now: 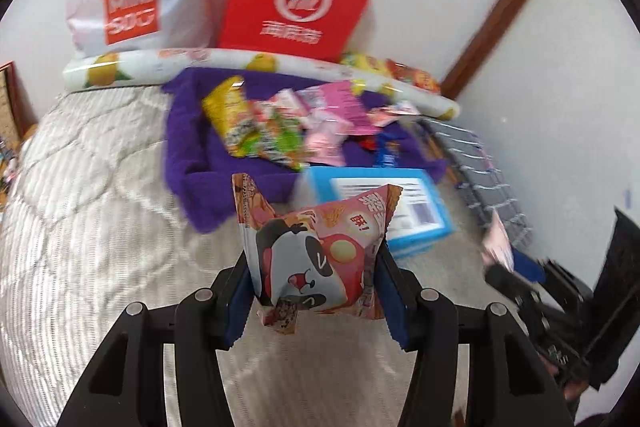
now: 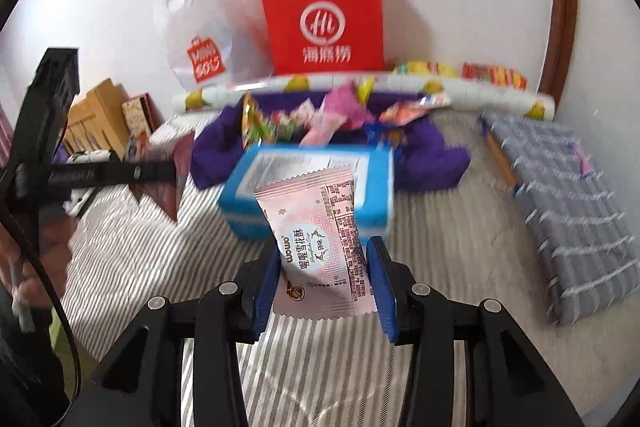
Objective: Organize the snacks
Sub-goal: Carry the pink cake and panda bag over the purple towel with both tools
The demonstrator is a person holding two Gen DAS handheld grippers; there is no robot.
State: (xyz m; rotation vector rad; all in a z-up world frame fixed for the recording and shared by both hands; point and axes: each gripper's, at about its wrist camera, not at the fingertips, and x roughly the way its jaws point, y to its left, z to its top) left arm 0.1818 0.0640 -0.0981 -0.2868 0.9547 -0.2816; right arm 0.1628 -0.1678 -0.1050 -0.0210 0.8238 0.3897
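My left gripper (image 1: 314, 267) is shut on a pink panda-print snack packet (image 1: 316, 255), held above the bed. My right gripper (image 2: 324, 267) is shut on a pale pink wowo snack packet (image 2: 320, 247), held above the bed near a blue box (image 2: 312, 183). The blue box also shows in the left wrist view (image 1: 384, 207). A pile of mixed snack packets (image 1: 288, 123) lies on a purple cloth (image 1: 192, 139) farther back; the pile shows in the right wrist view too (image 2: 320, 123). The right gripper appears at the right edge of the left wrist view (image 1: 520, 279).
A red paper bag (image 2: 324, 23) and a white Miniso plastic bag (image 2: 204, 39) lean on the wall behind a fruit-print roll (image 2: 360, 87). A folded grey blanket (image 2: 560, 195) lies at right. Wooden furniture (image 2: 100, 115) stands at left. The bed cover (image 1: 100, 207) is striped.
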